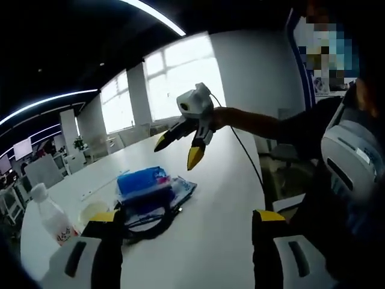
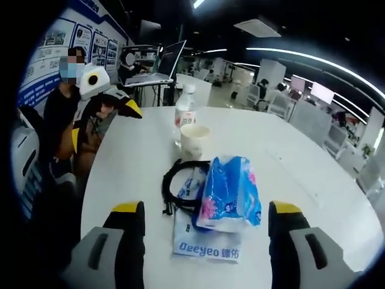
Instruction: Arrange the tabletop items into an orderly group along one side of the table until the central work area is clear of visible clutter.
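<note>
A blue tissue pack [image 1: 142, 180] [image 2: 231, 192] lies on a white printed packet [image 2: 201, 244] in the middle of the white table [image 1: 222, 198] [image 2: 132, 156]. A black strap [image 2: 174, 180] [image 1: 147, 227] loops beside them. Just past these stand a paper cup [image 2: 194, 139] [image 1: 93, 211] and a clear bottle with a red label [image 2: 185, 111] [image 1: 51, 214]. My left gripper [image 1: 186, 217] [image 2: 111, 114] is open and holds nothing. My right gripper [image 2: 206, 208] [image 1: 178, 150] hovers above the table, open and empty, with the pack lying ahead between its jaws.
A person [image 2: 66, 102] in dark clothes sits at the table's edge. An open laptop [image 2: 157, 65] stands on a desk behind the table. Office chairs and desks fill the room behind, with windows [image 1: 180, 78] along one wall.
</note>
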`<action>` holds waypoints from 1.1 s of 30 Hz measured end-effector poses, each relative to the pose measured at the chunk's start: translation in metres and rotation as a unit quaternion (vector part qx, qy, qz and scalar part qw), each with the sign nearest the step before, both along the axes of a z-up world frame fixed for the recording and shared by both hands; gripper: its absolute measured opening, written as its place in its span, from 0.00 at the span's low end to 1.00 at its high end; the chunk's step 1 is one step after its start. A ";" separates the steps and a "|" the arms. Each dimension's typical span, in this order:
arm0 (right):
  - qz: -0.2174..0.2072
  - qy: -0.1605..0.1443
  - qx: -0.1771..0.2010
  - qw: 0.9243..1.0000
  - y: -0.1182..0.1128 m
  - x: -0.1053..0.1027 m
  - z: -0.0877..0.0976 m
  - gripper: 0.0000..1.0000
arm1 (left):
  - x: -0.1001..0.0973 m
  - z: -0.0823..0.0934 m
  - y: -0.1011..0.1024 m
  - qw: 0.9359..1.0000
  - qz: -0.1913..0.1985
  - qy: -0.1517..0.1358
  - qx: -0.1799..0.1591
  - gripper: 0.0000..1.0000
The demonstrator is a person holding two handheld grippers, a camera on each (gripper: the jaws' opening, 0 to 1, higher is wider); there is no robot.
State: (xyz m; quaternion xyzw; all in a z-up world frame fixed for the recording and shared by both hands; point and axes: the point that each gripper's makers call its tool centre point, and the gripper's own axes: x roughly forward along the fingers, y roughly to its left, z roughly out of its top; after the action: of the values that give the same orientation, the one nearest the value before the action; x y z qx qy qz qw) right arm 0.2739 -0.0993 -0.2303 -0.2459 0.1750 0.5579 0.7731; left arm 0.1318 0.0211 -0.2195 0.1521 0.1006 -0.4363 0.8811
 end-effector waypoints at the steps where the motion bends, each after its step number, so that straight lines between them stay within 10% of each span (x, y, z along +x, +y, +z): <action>1: -0.004 -0.002 0.000 1.000 -0.001 0.002 0.000 0.80 | 0.002 0.000 -0.001 1.000 0.000 0.002 0.000 0.87; 33: -0.053 0.006 0.033 0.998 -0.007 0.011 0.008 0.59 | 0.097 0.020 -0.022 0.999 0.000 0.025 -0.035 0.64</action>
State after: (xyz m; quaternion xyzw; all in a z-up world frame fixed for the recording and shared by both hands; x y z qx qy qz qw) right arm 0.2849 -0.1063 -0.2220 -0.2071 0.1742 0.5229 0.8083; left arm 0.2286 -0.0005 -0.1999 0.1104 0.1074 -0.4429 0.8833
